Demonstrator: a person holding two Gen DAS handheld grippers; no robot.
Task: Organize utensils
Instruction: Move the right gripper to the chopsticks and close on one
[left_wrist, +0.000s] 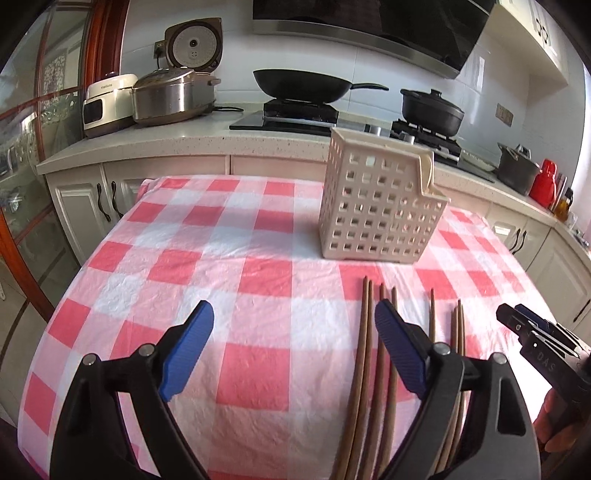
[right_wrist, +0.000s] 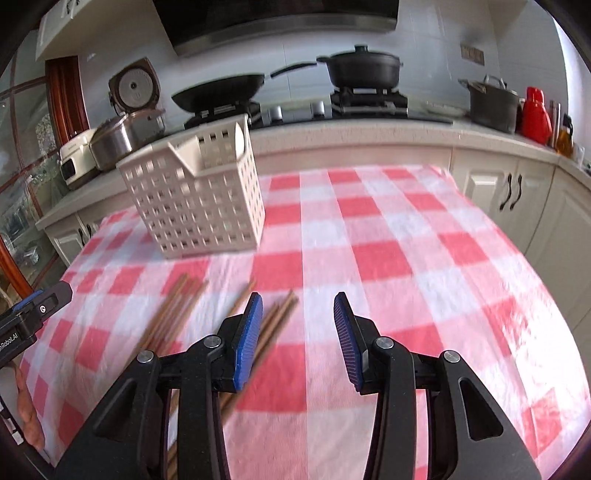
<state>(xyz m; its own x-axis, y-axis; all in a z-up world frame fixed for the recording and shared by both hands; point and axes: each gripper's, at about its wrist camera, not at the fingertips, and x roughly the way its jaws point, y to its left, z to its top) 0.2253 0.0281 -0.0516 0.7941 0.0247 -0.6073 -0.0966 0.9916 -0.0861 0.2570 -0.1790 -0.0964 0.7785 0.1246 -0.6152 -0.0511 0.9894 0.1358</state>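
Chopsticks (left_wrist: 364, 369) lie before a perforated basket (left_wrist: 376, 206); left gripper (left_wrist: 295, 347) and right gripper (right_wrist: 298, 339), its side lettered "DAS", both spread empty.

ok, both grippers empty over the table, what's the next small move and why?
Probably shift the left gripper right and down over the chopsticks. Its jaws are open with only cloth between them; the sticks lie flat beside and under its right finger, and the basket behind stands empty-looking. The right gripper is also open, off the sticks.
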